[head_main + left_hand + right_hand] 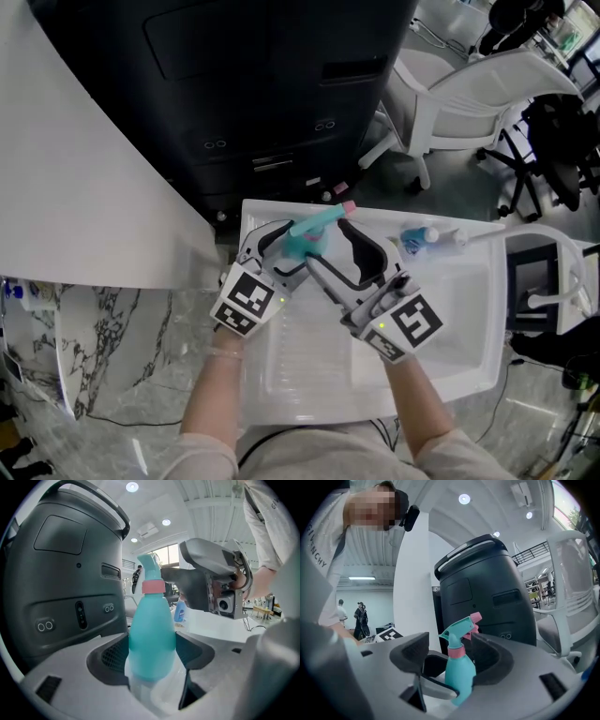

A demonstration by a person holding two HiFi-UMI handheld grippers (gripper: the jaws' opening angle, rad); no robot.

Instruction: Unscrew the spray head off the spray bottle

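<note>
Spray bottle point(152, 634): upright between the jaws of the left tool point(153, 651), its foot low in the tool's throat, over a white tray point(450, 309).
Left tool: jaws set wide, both pads pressed on the teal body's flanks; it has hold of the bottle.
Right tool point(450, 653): jaws apart around the neck, one to each side of the spray head point(459, 629); a gap shows at one pad at least, so it grips nothing.
Weight: likely light. It is a small plastic bottle, and how full it is cannot be read through the teal wall.
Stiffness: thin walls probably yield under the pads, so a hard squeeze could dent the body or push liquid up.
Surface: smooth and rounded, and under a twist it may spin in the left tool's pads.
Where to hold: the body at its widest part, as the left tool does.
Where to turn: the pink collar point(456, 651), just under the head and between the right tool's pads. The trigger and nozzle look thin, so they are poor places to clamp.
Risk: the bottle tilting toward the right tool once torque comes on.
</note>
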